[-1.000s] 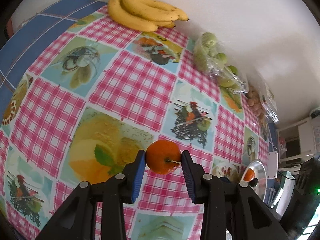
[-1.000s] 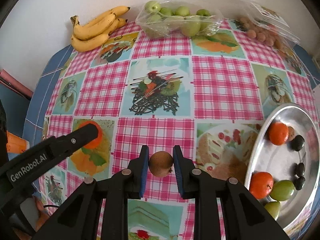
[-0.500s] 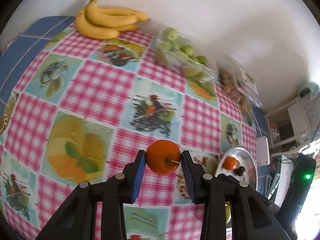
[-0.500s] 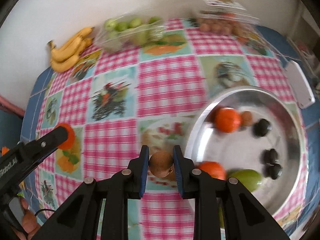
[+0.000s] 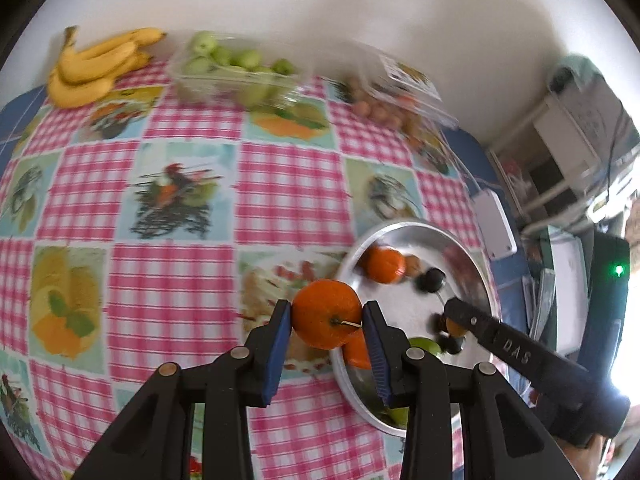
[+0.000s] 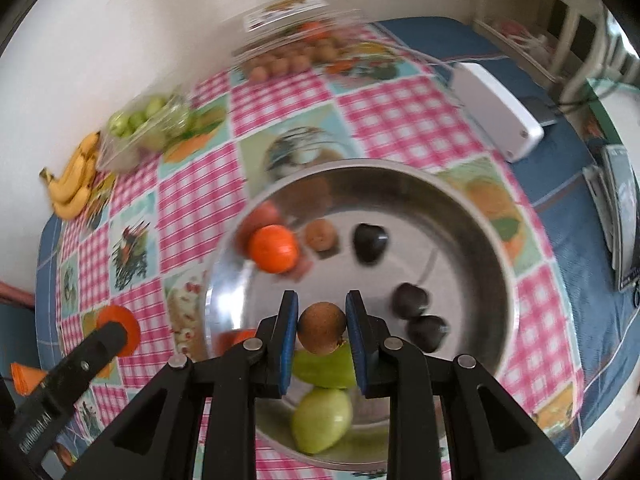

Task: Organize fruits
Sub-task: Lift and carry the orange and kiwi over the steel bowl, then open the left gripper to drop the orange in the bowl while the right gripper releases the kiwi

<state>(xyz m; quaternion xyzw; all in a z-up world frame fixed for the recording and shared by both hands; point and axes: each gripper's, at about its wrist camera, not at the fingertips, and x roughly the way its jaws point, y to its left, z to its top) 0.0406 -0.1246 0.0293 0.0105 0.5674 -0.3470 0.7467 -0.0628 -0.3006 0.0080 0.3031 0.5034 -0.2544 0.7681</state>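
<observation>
Left gripper: blue pads clamped on a glossy round orange, short stem showing, at the bowl's near rim.
Right gripper: pads closed on a small, rough brown fruit, above the bowl.
Metal bowl: shiny, round; holds another orange, green pears, dark plums.
Tablecloth: glossy pink check with picture squares.
Far edge: bananas, clear plastic tubs.

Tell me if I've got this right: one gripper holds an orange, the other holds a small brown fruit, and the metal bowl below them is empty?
Not quite: the metal bowl is not empty. The right wrist view shows an orange, dark fruits and green fruits already in it. The rest holds: the left gripper grips an orange, and the right gripper a small brown fruit.
</observation>
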